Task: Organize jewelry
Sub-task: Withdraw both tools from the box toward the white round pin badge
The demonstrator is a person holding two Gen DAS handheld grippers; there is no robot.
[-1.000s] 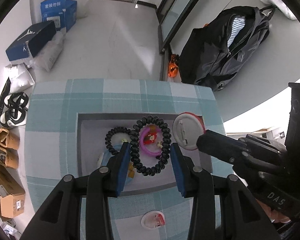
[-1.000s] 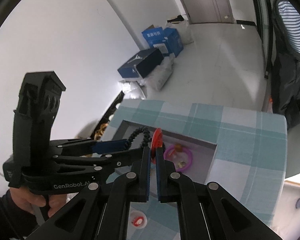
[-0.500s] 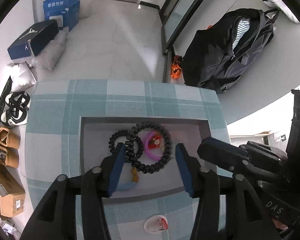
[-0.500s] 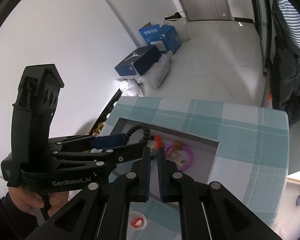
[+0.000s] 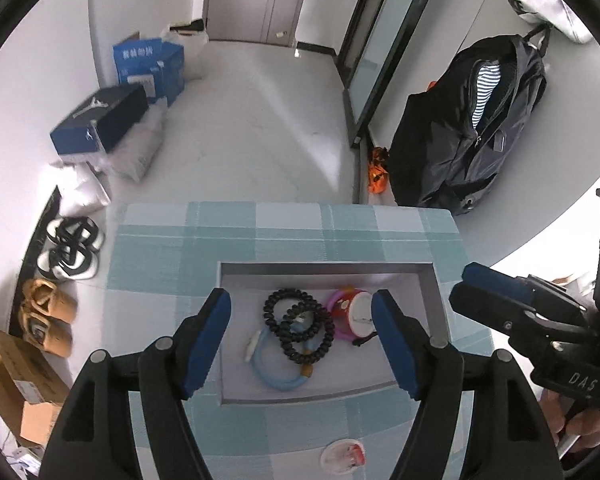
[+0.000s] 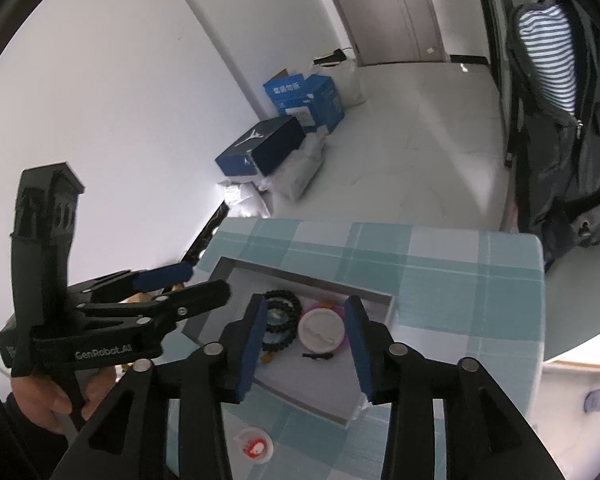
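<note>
Both grippers have their fingers spread wide apart and hold nothing. The left gripper [image 5: 301, 338] hangs above the grey tray [image 5: 236, 276], and its blue fingers [image 5: 204, 344] frame the jewelry from the left wrist view. The right gripper [image 6: 306, 344] also hangs over the tray [image 6: 384, 300], with its fingers [image 6: 252, 344] on both sides of a white round lid [image 6: 321, 333].

Inside the tray lie two black bead bracelets [image 5: 298, 330], one over the other. A light blue ring [image 5: 274, 372] lies under them, toward the near wall of the tray. Just beside the beads, on the right, a pink ring [image 5: 338, 300] lies under the white round lid [image 5: 361, 314], which has a red edge. All these pieces are grouped in the middle of the tray, touching or overlapping each other.

The tray stands on the tabletop, which is covered by a teal checked cloth [image 5: 284, 228]. One small white and red round piece [image 5: 342, 456] lies on the cloth outside the tray, near the front edge.

On the floor behind the tabletop, a black bag [image 5: 472, 128] leans against the wall.
</note>
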